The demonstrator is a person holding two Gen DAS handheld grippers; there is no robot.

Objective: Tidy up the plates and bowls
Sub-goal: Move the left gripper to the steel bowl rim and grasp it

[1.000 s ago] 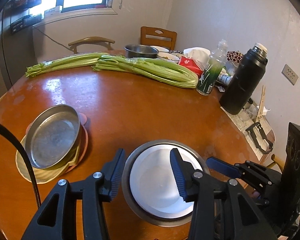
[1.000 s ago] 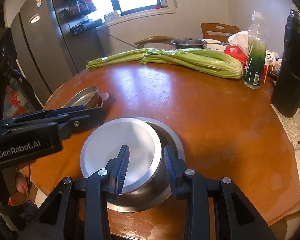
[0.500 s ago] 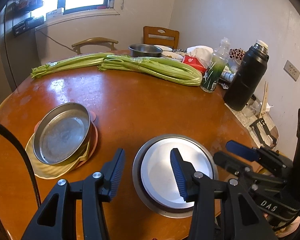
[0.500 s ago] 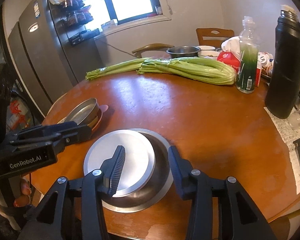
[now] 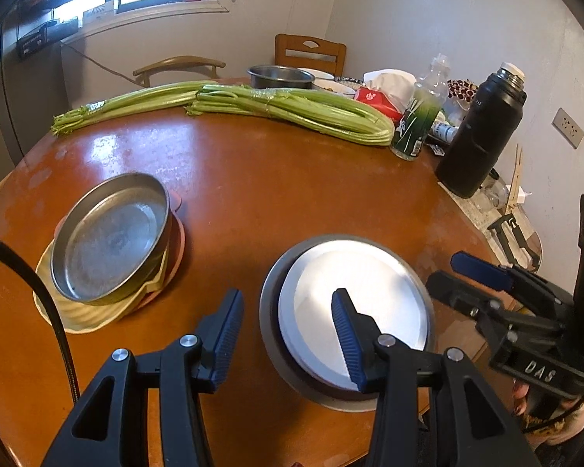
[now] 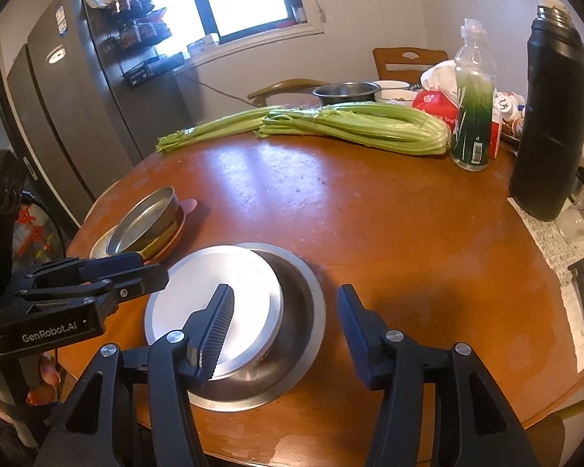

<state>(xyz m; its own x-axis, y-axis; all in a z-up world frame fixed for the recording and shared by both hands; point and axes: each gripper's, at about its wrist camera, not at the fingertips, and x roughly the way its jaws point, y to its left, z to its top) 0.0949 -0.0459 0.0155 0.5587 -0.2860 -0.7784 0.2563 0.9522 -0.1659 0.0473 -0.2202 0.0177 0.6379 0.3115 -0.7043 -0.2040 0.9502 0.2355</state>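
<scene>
Plates and bowls sit in two piles on the round brown tabletop [image 5: 292, 179]. Near the front edge is a big shiny metal bowl [image 6: 292, 334]. A flat silver plate [image 5: 354, 311] lies inside it, tipped up against the bowl's left side, so one edge sticks out over the rim.

The left claw [image 5: 288, 330] is wide open and holds nothing. It hangs over the left rim of the big bowl, with one finger over the bare wood and the other over the plate. From the pictures you cannot tell if it touches anything.

The right claw [image 6: 286, 323] is wide open too, and empty. Its left finger is over the plate and its right finger is over the bare wood just past the bowl.

The other pile is to the left, well apart from the big bowl. A round metal pan [image 5: 109, 237] sits on top, tilted a little. Under it is a pink plate [image 5: 177, 233], and a pale yellow plate [image 5: 78, 311] is at the bottom.

Far back on the tabletop lie two long bunches of green celery [image 5: 292, 109]. A tall black flask [image 5: 481, 132] stands at the right side, with a clear bottle [image 5: 418, 116] with a green label just beside the celery. A small metal bowl [image 5: 280, 77] is behind the celery.
</scene>
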